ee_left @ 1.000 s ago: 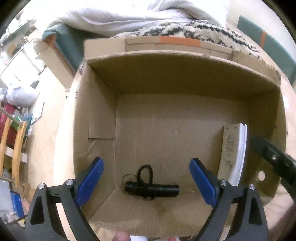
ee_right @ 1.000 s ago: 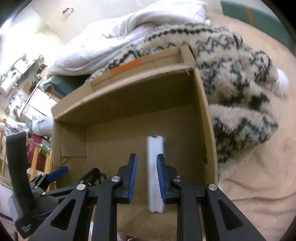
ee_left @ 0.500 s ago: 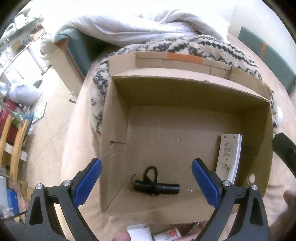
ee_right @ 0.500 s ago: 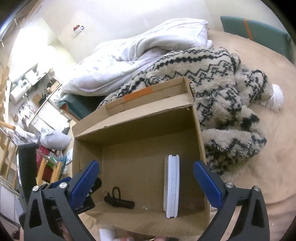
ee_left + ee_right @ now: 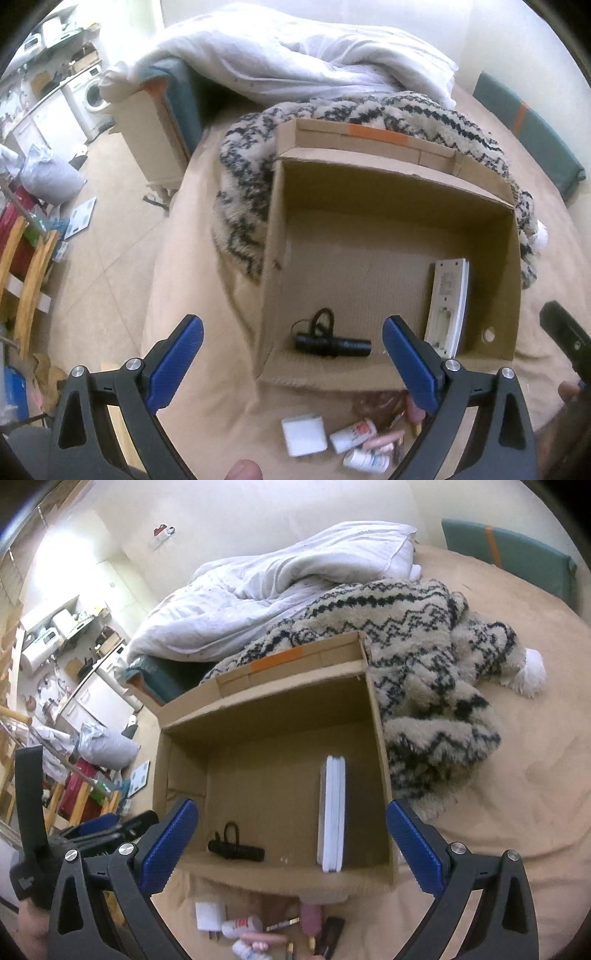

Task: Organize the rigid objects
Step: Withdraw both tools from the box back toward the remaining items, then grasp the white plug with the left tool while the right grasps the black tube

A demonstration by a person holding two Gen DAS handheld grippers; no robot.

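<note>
Both my grippers wide open, nothing between the pads — left gripper (image 5: 291, 363), right gripper (image 5: 291, 843), both above the near edge of the cardboard box (image 5: 376, 738). White remote (image 5: 332, 812) stands on its long edge along the box's right wall. Black flashlight (image 5: 332, 343) lies flat against the near wall, toward the left corner. On the bed just outside the near wall — white charger (image 5: 303, 435), small tubes (image 5: 352, 435) and other bits I can't identify

Cream walls (image 5: 258, 524), tiled floor (image 5: 110, 229), washing machine (image 5: 90, 96) far left
</note>
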